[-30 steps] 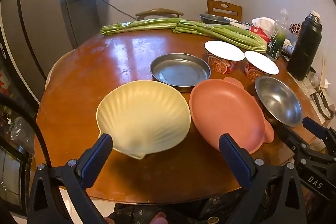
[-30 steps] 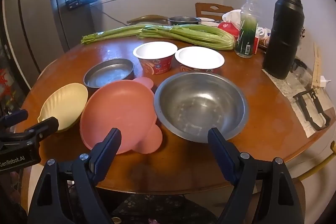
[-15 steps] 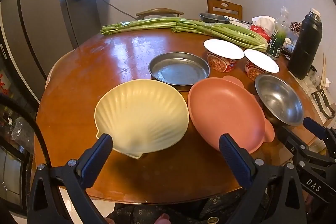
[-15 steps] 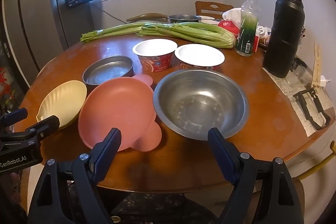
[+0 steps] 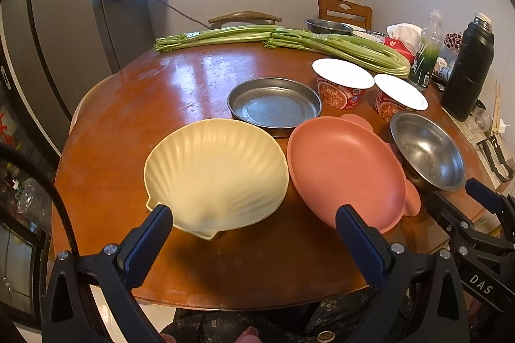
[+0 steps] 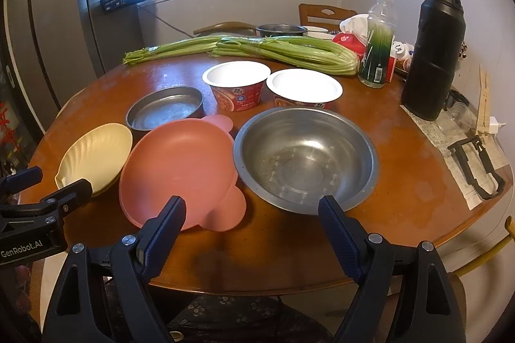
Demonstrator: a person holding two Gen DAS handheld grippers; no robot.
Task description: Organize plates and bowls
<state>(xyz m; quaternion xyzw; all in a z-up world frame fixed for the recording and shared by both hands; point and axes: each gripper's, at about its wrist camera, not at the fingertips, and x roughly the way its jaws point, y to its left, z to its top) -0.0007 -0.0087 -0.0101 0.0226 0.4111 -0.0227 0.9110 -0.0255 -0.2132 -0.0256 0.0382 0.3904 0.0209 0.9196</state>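
A cream shell-shaped plate [image 5: 215, 172] lies near the front of the round wooden table [image 5: 128, 124]. To its right is a pink plate with ears [image 5: 344, 169], then a steel bowl [image 5: 428, 150]. A flat steel dish [image 5: 273, 106] sits behind them. My left gripper [image 5: 254, 230] is open and empty just in front of the shell plate. My right gripper [image 6: 251, 220] is open and empty in front of the pink plate [image 6: 180, 169] and the steel bowl [image 6: 305, 156]. The shell plate [image 6: 96, 153] and the steel dish [image 6: 164, 113] also show in the right wrist view.
Two sealed instant noodle cups [image 6: 238, 85] [image 6: 304, 88] stand behind the bowl. Celery bunches [image 6: 283, 51] lie across the back. A black thermos [image 6: 434, 53], a bottle [image 6: 378, 37] and clutter crowd the right side. Chairs and a fridge [image 5: 58, 37] surround the table.
Both grippers have eased slightly forward toward the dishes. Nothing on the table has moved.
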